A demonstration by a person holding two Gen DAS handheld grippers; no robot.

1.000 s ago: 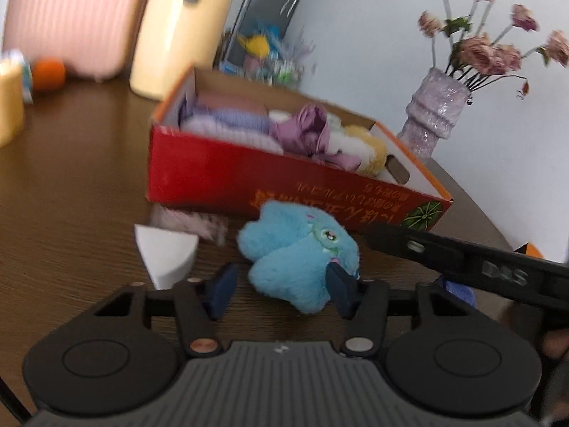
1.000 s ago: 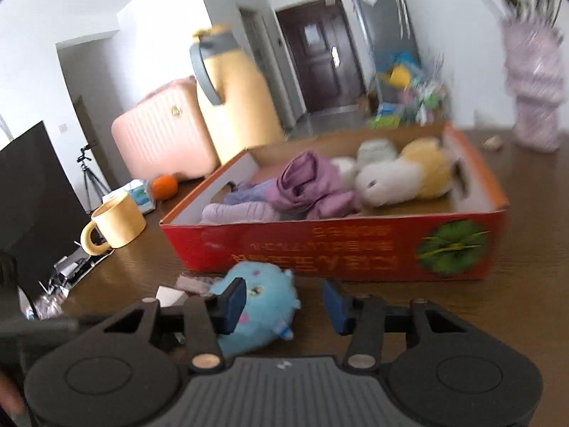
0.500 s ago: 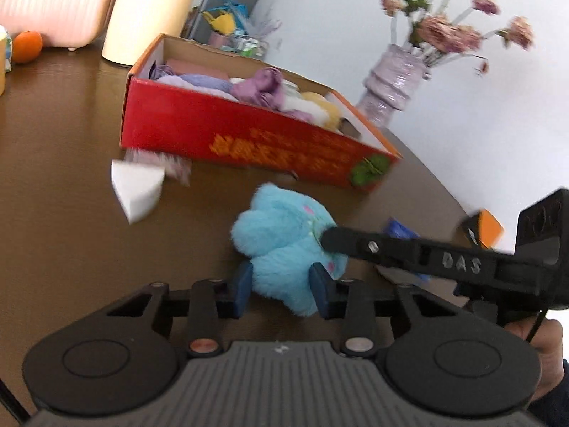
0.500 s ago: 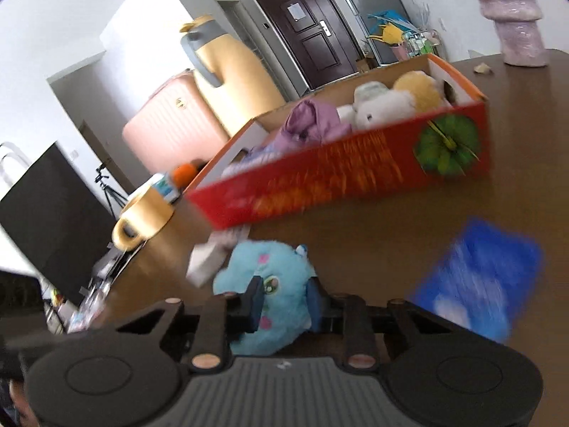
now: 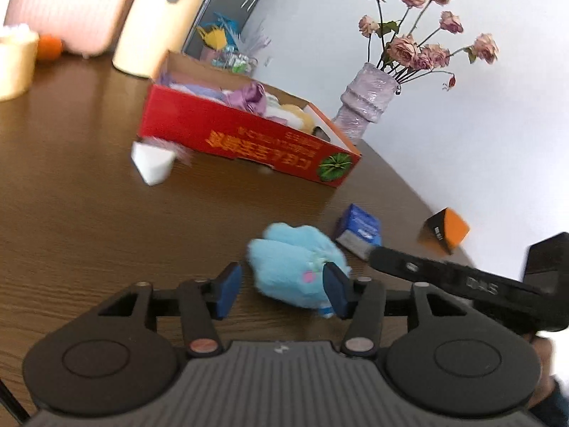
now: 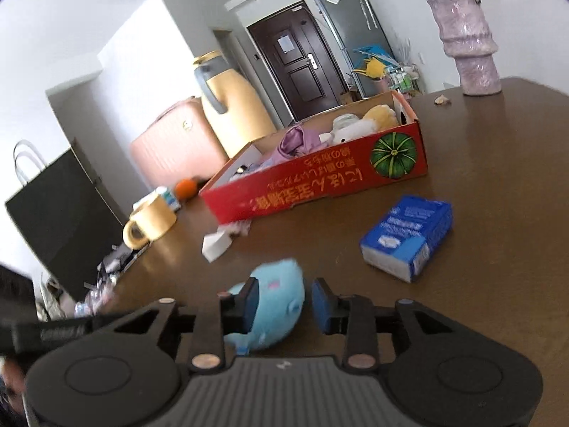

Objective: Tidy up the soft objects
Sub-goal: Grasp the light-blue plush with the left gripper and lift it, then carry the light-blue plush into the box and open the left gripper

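A fluffy blue plush toy (image 5: 295, 267) (image 6: 277, 302) lies on the brown table, well in front of the red cardboard box (image 5: 231, 135) (image 6: 320, 185), which holds purple cloth and white and yellow plush things. Both grippers straddle the toy from opposite sides. My left gripper (image 5: 281, 293) has its jaws opening; the toy leans on the right pad and the left pad stands off it. My right gripper (image 6: 284, 306) is opening too, with the toy against its left pad and a gap at the right pad. Each gripper shows as a black bar in the other's view.
A white wedge-shaped sponge (image 5: 153, 163) (image 6: 215, 243) lies by the box's near left corner. A blue tissue pack (image 5: 359, 231) (image 6: 409, 236) and an orange-and-black block (image 5: 444, 231) lie to the right. A vase (image 5: 366, 106), a yellow mug (image 6: 149, 224) and a yellow flask (image 6: 231, 106) stand farther back.
Both grippers pulled back from the box, dragging the blue toy with them. Half a second ago both jaws were squeezed on the toy; now both have widened.
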